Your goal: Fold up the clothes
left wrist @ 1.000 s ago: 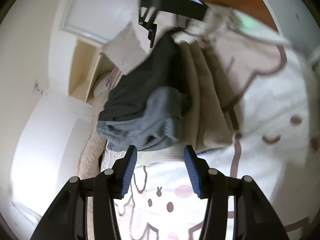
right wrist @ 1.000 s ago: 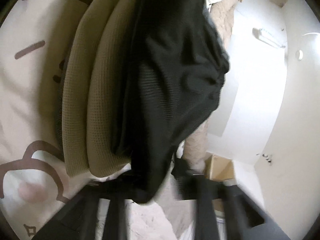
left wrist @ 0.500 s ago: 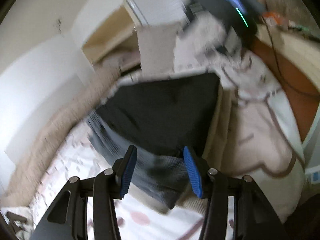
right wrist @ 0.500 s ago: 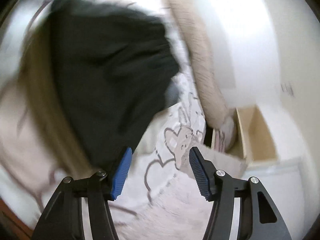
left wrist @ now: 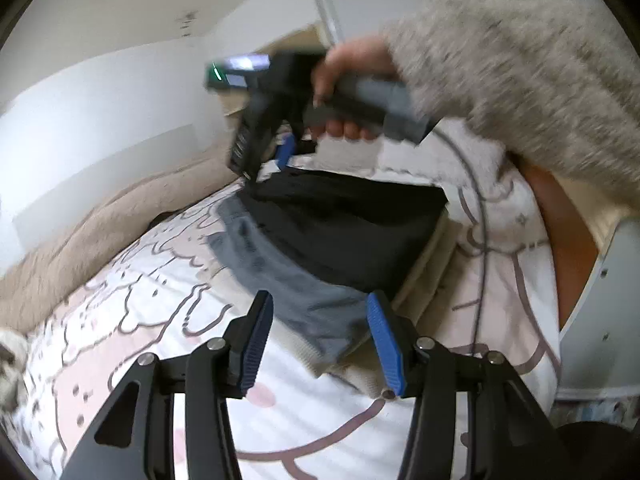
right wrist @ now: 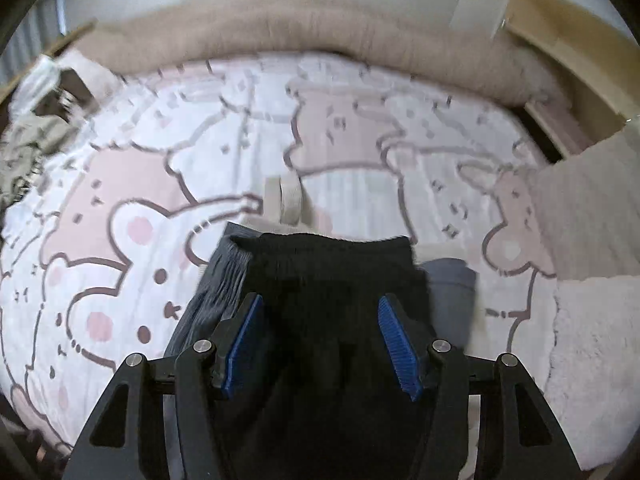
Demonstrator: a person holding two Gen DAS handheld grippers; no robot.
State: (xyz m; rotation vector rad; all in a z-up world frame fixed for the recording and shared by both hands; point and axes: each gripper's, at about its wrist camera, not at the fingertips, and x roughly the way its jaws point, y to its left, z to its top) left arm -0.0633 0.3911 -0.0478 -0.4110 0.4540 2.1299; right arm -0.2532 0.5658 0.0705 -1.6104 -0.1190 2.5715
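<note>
Both jaws apart: left gripper (left wrist: 320,344), right gripper (right wrist: 322,346) over folded black knit garment (right wrist: 332,280) — beige layer (right wrist: 286,198) beneath mostly hidden; cartoon-print bedsheet (right wrist: 120,184) blurred.

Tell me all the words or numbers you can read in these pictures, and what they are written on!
There are none that can be read.
Lit screen on the black handheld gripper: too blurred to read.
Pale markings down that gripper's black side: too blurred to read.
Dark scribbles on the white wall: too small to read.
White and pink cartoon bear bedsheet: only drawings, with no words.
Black folded garment: no label shows.
</note>
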